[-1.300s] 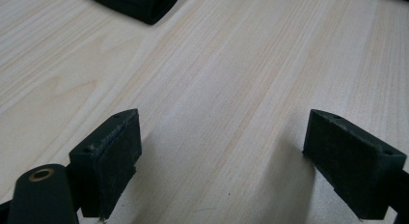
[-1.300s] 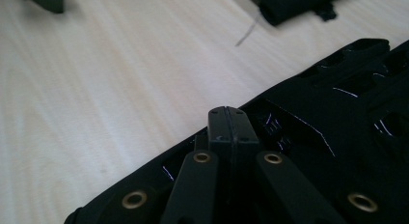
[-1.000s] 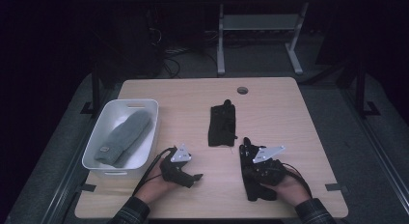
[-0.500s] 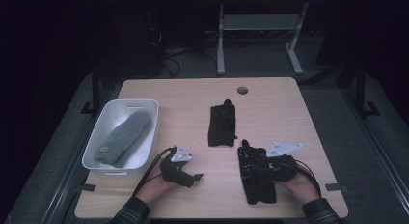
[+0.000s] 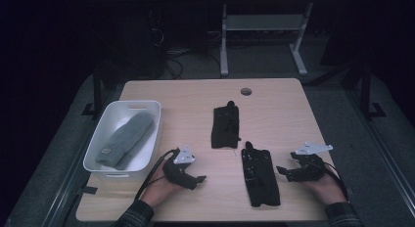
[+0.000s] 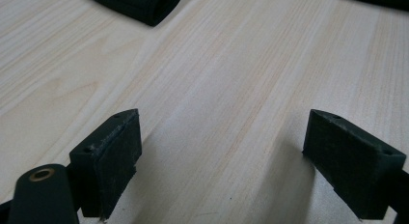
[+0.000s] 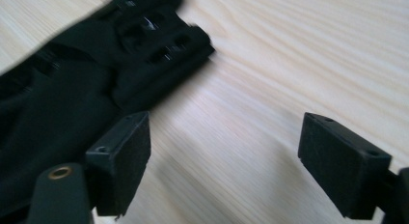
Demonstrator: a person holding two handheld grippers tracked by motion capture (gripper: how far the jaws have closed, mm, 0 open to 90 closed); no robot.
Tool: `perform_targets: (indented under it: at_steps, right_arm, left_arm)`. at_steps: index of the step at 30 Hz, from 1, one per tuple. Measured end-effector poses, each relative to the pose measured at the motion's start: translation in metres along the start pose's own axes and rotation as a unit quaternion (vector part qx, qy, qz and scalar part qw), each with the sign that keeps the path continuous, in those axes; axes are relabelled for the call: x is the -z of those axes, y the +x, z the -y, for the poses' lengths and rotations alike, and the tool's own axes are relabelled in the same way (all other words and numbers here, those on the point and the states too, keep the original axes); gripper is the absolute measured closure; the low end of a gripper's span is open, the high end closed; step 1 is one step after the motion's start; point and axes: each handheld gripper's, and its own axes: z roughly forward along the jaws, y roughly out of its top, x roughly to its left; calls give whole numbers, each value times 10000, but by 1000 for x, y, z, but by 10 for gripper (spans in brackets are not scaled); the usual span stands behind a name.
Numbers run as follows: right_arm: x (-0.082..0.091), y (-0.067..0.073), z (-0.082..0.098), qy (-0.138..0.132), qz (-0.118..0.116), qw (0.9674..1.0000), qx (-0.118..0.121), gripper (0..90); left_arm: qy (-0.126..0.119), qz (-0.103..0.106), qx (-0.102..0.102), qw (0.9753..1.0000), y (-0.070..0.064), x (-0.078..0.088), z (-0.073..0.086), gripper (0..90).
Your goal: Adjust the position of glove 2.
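Right gripper (image 5: 283,171): fingers (image 7: 120,161) spread apart and gripping nothing, having just been opening; bare wood lies between them in the right gripper view. The near black glove (image 5: 259,175) lies flat on the table (image 5: 274,104) in the lower centre of the high view, just left of these fingers and apart from them. Its long axis runs from the bottom edge up the frame, finger end uppermost. In the right gripper view the same glove (image 7: 72,89) fills the upper left, beside the left finger.

Left gripper (image 5: 198,179): fingers (image 6: 108,159) likewise released and empty, resting low over the table, left of the glove and farther from it. The right hand (image 5: 320,185) is judged the nearer for any regrasp.

A second black glove (image 5: 225,126) lies farther up at centre. A white bin (image 5: 147,109) at left holds a grey mitten (image 5: 125,139).
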Motion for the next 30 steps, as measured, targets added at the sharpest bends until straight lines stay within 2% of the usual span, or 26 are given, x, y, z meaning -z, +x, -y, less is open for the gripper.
perform_targets:
  at_steps: [2, 7, 9, 11, 12, 14, 16, 20, 23, 26, 30]
  right_arm:
    - [-2, -3, 2, 77, 29, 10000, -34, 162]
    - [-4, -4, 5, -25, 108, 9999, -11, 138]
    - [-5, -4, 6, -66, 142, 9999, 36, 129]
    - [-5, -4, 6, -68, 142, 9999, 37, 126]
    - [-5, -4, 6, -58, 140, 9999, 25, 116]
    - [-5, -4, 6, -22, 129, 9999, 19, 101]
    - [-5, -4, 6, -22, 128, 9999, 23, 100]
    - [-5, -4, 6, -21, 125, 9999, 24, 98]
    - [-5, -4, 6, -22, 132, 9999, 9, 96]
    - [-6, -4, 6, -27, 140, 9999, 2, 96]
    - [-6, -4, 6, -26, 140, 9999, 4, 97]
  left_arm:
    - [58, -40, 41, 10000, 0, 1, -2, 149]
    - [83, -23, 95, 9999, 4, 4, -10, 327]
    - [-63, -19, 199, 9998, 7, 6, -15, 463]
    - [-184, 34, 445, 9988, 12, 6, -22, 587]
    - [-203, 10, 488, 9986, 14, 5, -25, 650]
    - [-236, -90, 420, 9988, 18, 4, -31, 783]
    - [-242, -56, 469, 9986, 23, 2, -39, 874]
    - [-212, -87, 372, 9990, 33, -4, -56, 894]
    - [-264, -30, 356, 9990, 42, -10, -68, 894]
    - [-335, 37, 341, 9988, 49, -19, -79, 894]
    - [-389, 26, 366, 9986, 57, -36, -95, 894]
